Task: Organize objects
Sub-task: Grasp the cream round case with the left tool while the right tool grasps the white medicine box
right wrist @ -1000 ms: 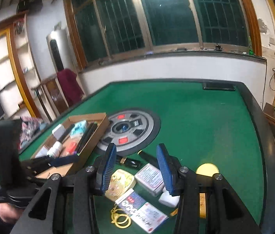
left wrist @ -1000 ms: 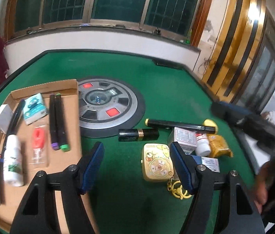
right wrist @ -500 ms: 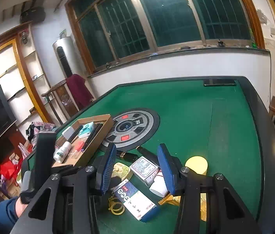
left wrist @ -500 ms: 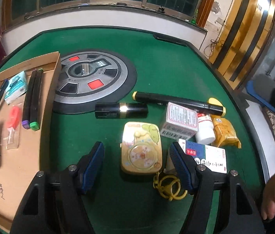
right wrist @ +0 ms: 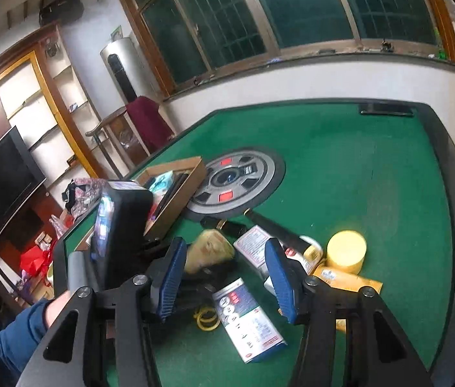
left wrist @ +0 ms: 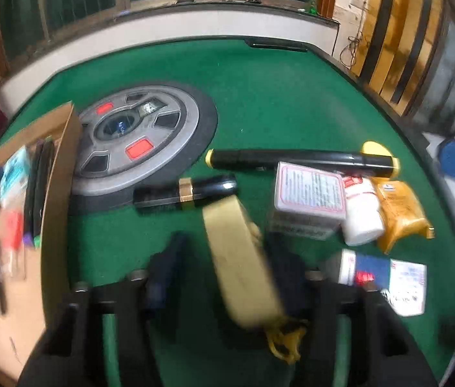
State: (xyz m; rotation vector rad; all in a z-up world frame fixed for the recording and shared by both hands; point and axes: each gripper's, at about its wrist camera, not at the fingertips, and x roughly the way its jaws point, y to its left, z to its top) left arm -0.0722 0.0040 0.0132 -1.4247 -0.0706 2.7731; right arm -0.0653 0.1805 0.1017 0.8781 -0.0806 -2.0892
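Note:
My left gripper (left wrist: 224, 267) straddles a flat yellow case (left wrist: 240, 258) with a yellow keyring (left wrist: 284, 338). The case is tipped up on edge and blurred, leaning against the right finger, with a gap to the left finger. It also shows in the right wrist view (right wrist: 209, 248). My right gripper (right wrist: 224, 277) is open and empty above a blue and white box (right wrist: 247, 317). A cardboard box (left wrist: 56, 193) with markers and bottles sits at the left.
On the green table (left wrist: 276, 96) lie a black tube with a gold band (left wrist: 185, 192), a long black marker (left wrist: 301, 159), a white carton (left wrist: 308, 196), a white bottle (left wrist: 361, 216), an orange packet (left wrist: 401, 213), and a round grey hub (left wrist: 137, 142). A yellow round lid (right wrist: 347, 250) sits right.
My left gripper has moved forward over the yellow case, and the case has tipped up from flat onto its edge. The right gripper rose slightly and stayed open.

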